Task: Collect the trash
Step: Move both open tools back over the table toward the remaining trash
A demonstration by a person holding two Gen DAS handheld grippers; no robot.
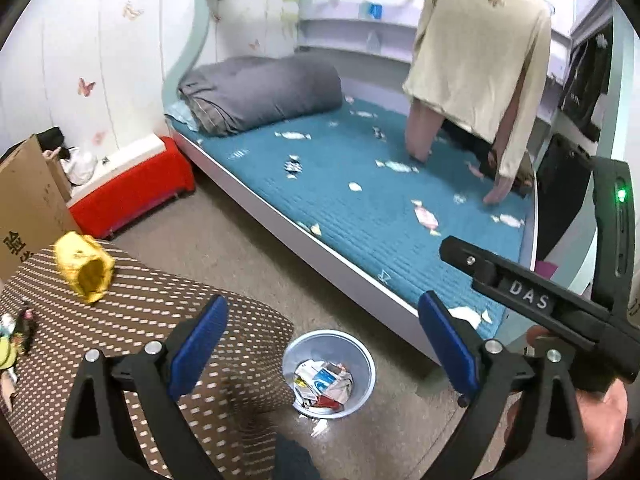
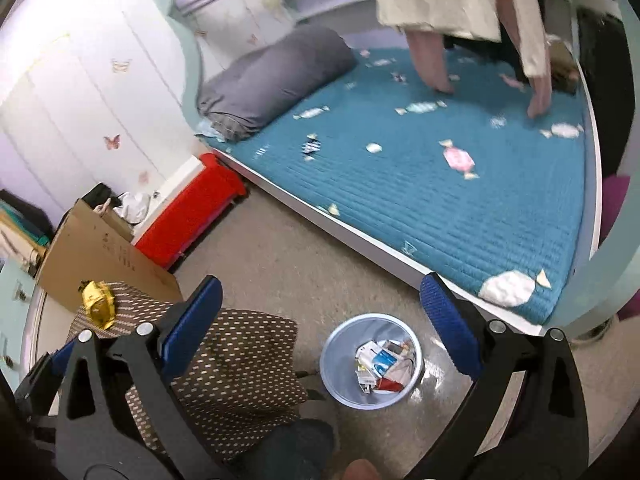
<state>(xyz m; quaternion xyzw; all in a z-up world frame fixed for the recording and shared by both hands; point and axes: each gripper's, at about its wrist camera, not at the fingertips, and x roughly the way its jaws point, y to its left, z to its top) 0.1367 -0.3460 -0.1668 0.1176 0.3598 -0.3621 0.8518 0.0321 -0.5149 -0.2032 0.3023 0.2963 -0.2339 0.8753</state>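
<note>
A grey waste bin (image 1: pixel 362 356) (image 2: pixel 334 356) stands on the floor by the bed and holds crumpled paper and wrappers (image 1: pixel 324 384) (image 2: pixel 382 364). A crumpled gold foil wrapper (image 1: pixel 86 268) (image 2: pixel 98 302) lies on a brown dotted cloth surface (image 1: pixel 132 320) (image 2: pixel 240 372). My left gripper (image 1: pixel 324 344) is open and empty above the bin. My right gripper (image 2: pixel 322 328) is open and empty, also above the bin and the cloth edge. The right gripper's body shows in the left wrist view (image 1: pixel 540 300) at right.
A bed with a teal candy-print mattress (image 1: pixel 360 184) (image 2: pixel 460 184) and a rolled grey quilt (image 1: pixel 260 94) (image 2: pixel 272 76) fills the back. Hanging clothes (image 1: pixel 480 60) droop onto it. A red box (image 1: pixel 132 192) (image 2: pixel 192 212) and a cardboard box (image 1: pixel 28 208) (image 2: pixel 100 252) stand at left.
</note>
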